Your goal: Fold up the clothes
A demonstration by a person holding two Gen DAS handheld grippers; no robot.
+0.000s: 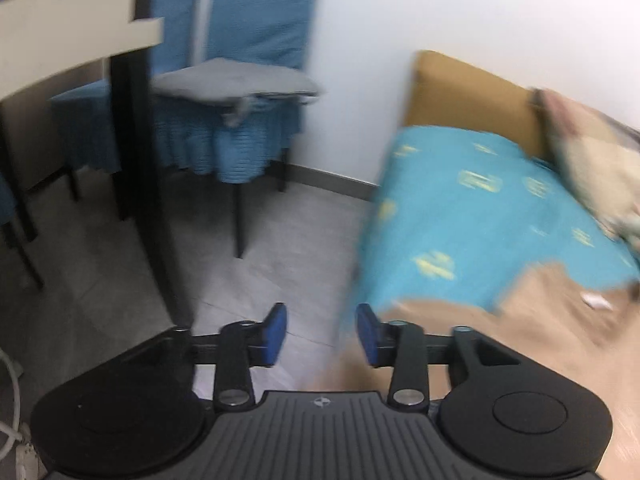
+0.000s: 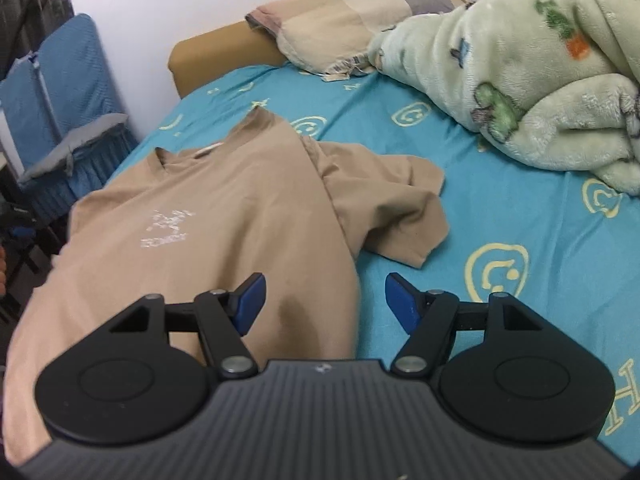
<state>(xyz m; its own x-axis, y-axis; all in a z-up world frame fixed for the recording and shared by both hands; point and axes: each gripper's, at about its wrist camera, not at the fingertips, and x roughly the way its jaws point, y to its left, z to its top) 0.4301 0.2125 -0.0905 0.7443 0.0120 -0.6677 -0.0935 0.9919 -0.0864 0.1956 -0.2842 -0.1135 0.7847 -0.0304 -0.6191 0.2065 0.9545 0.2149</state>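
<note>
A tan T-shirt (image 2: 224, 216) with a white chest print lies face up on the turquoise bed sheet (image 2: 520, 216), its right sleeve crumpled out to the side. My right gripper (image 2: 324, 304) is open and empty, hovering just above the shirt's lower right edge. In the blurred left wrist view the same shirt (image 1: 540, 320) shows at lower right, over the bed's left edge. My left gripper (image 1: 321, 334) is open and empty, held over the floor beside the bed edge.
A checked pillow (image 2: 360, 12) and a green fleece blanket (image 2: 540, 76) sit at the head of the bed. A blue-covered chair (image 1: 236, 120) with a grey cushion and a dark table leg (image 1: 136, 160) stand on the tiled floor to the left.
</note>
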